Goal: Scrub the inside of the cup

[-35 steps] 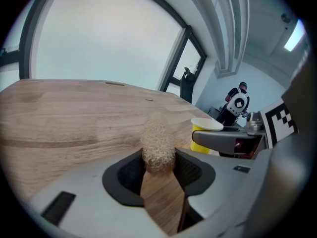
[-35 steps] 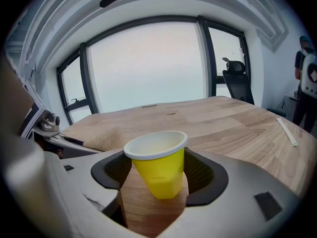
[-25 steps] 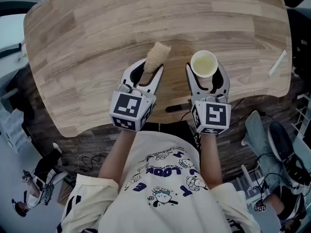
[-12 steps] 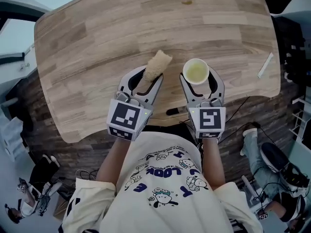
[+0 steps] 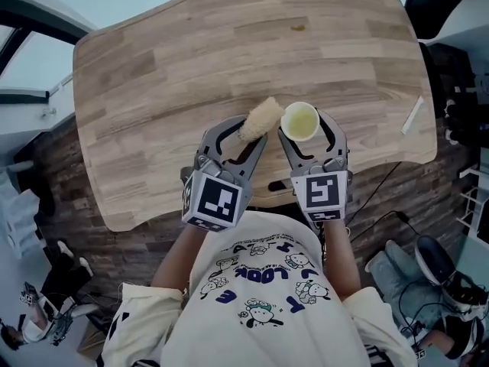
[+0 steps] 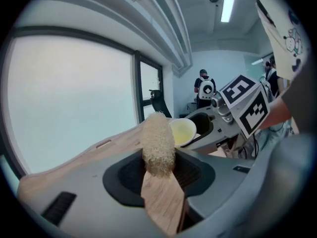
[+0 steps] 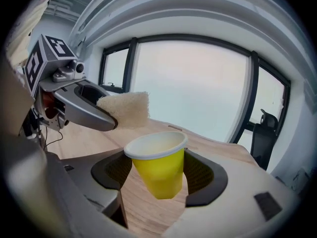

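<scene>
The cup (image 5: 299,121), a small paper one with a yellow outside, a white rolled rim and a pale yellowish inside, sits upright between the jaws of the right hand-held gripper (image 5: 303,128). Both dark pads press on its sides just under the rim. Its mouth faces up, and in the right gripper view its base hangs clear of the wood below.

The left hand-held gripper (image 5: 248,128) is closed on a tan, coarse-fibred scrubbing sponge (image 5: 260,118), a stubby roll shape. It pinches the sponge by the lower end, so the rest sticks out past the fingertips. The sponge slants towards the cup, and its free end lies just beside the cup's rim on the left (whether the two touch cannot be made out). None of the sponge is inside the cup.

Seen from the head view, both grippers are held side by side over the near edge of a light wooden desk (image 5: 168,75) with rounded corners. Each gripper has a black-and-white marker cube at the back. A thin white strip (image 5: 412,115) lies well apart near the desk's right edge. The person's white printed T-shirt (image 5: 260,297) fills the bottom of the view.
</scene>
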`<state>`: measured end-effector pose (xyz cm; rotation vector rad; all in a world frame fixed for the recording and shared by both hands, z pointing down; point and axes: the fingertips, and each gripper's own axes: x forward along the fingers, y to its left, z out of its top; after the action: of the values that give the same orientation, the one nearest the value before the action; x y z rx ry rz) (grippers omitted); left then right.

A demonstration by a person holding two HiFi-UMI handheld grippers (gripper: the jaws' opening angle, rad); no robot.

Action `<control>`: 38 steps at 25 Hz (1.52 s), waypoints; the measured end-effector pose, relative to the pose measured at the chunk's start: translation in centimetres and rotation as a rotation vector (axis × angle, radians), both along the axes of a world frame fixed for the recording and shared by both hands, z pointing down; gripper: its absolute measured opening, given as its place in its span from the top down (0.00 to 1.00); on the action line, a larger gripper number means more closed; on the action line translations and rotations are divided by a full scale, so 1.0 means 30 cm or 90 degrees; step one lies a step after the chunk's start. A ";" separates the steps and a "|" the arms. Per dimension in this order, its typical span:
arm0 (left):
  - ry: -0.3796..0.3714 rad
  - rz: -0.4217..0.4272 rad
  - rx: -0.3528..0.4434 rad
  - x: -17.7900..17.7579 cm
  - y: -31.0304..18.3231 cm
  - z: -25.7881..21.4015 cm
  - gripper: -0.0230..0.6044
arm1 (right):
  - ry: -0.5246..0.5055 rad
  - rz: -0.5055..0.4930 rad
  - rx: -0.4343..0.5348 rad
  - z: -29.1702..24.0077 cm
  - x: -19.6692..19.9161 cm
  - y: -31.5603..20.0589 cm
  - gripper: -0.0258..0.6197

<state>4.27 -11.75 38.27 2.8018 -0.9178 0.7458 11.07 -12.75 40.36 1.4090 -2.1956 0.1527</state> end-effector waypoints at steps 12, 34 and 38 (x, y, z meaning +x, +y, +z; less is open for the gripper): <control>-0.090 0.108 0.091 0.036 0.066 -0.076 0.71 | 0.042 -0.085 0.035 -0.067 -0.091 0.015 0.47; -0.231 0.227 0.090 -0.026 0.145 0.030 0.72 | 0.217 -0.267 0.025 -0.036 -0.189 0.144 0.47; -0.276 0.240 0.116 -0.036 0.144 0.049 0.72 | 0.193 -0.277 -0.011 -0.018 -0.201 0.150 0.47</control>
<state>3.18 -7.41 39.73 3.0754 -0.5184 1.4303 5.03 -8.25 39.81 0.8496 -2.1732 -0.1848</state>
